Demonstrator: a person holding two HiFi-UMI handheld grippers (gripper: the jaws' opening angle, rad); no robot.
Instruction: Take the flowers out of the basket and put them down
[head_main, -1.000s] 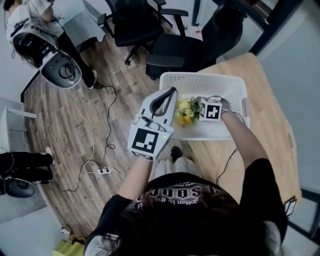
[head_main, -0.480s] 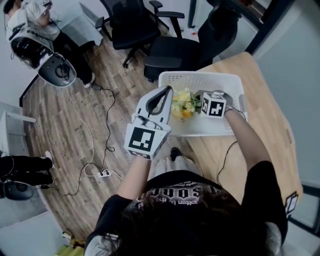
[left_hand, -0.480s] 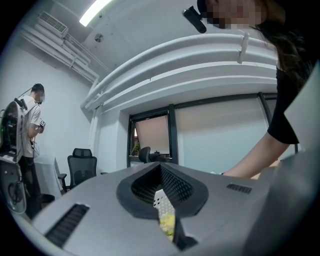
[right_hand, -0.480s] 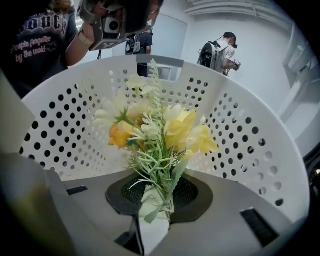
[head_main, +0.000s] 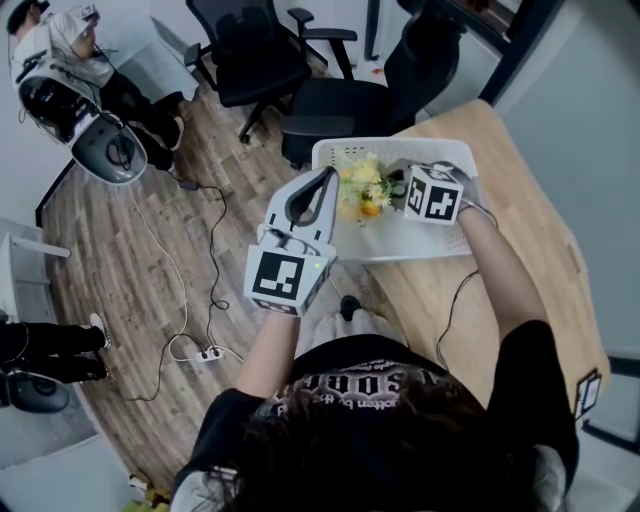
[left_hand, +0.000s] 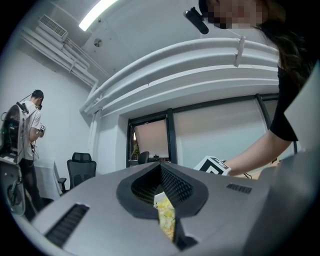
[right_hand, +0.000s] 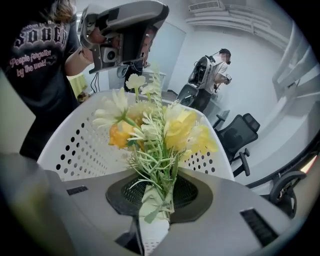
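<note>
A bunch of yellow and white flowers (head_main: 362, 190) hangs over the left part of the white perforated basket (head_main: 420, 242), which stands on the wooden table (head_main: 510, 280). My right gripper (head_main: 398, 186) is shut on the green stems; in the right gripper view the flowers (right_hand: 155, 125) rise straight out of my right gripper (right_hand: 156, 202), with the basket wall (right_hand: 80, 147) behind. My left gripper (head_main: 324, 180) hovers just left of the basket rim, shut and holding nothing. In the left gripper view the flowers (left_hand: 166, 219) show only through the slit of my left gripper (left_hand: 169, 227).
Black office chairs (head_main: 250, 50) stand beyond the table's far end. A person (head_main: 60, 40) with bulky gear is at the far left. Cables and a power strip (head_main: 208, 352) lie on the wood floor left of me. The table edge runs just under the basket.
My right gripper has lifted the flowers up and toward the basket's far left. The left gripper has stayed beside the rim, shifting only slightly.
</note>
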